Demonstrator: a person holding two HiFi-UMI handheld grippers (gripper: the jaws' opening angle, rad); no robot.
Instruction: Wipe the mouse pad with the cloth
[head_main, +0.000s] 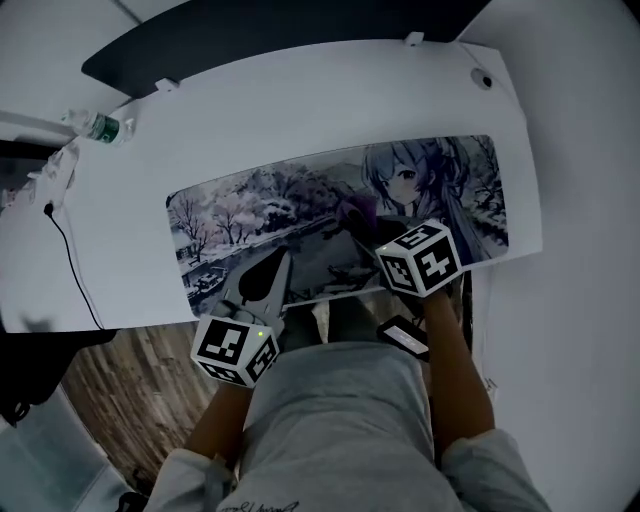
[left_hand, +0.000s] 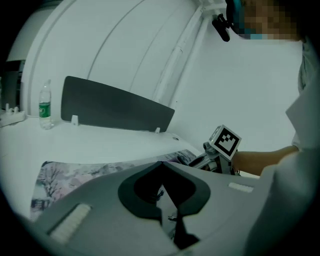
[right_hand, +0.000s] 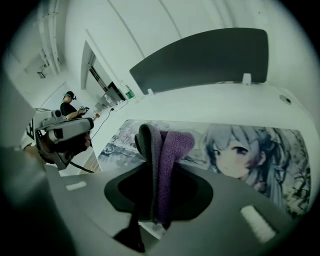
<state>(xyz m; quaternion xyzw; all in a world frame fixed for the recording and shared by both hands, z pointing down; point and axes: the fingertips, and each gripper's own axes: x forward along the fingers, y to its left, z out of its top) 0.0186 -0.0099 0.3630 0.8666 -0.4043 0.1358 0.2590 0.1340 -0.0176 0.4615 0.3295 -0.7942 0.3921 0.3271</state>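
Gripping the purple cloth, the right gripper has its jaws closed on a folded bunch of the fabric, which stands up between them and shows past the tips. In the head view the cloth sits over the mouse pad, just beside the printed figure's face. It appears to rest on the pad surface, though contact cannot be confirmed from this angle.

The left gripper has its jaws brought together at the tips, with nothing held between them. It is positioned at the near edge of the mouse pad, left of the right gripper and apart from it, with its tips over the printed landscape.

The mouse pad lies flat along the near half of the white desk, its long side running left to right. A dark panel stands along the far edge of the desk. A water bottle is at the far left corner, well apart from the pad. A black cable runs across the left end of the desk.
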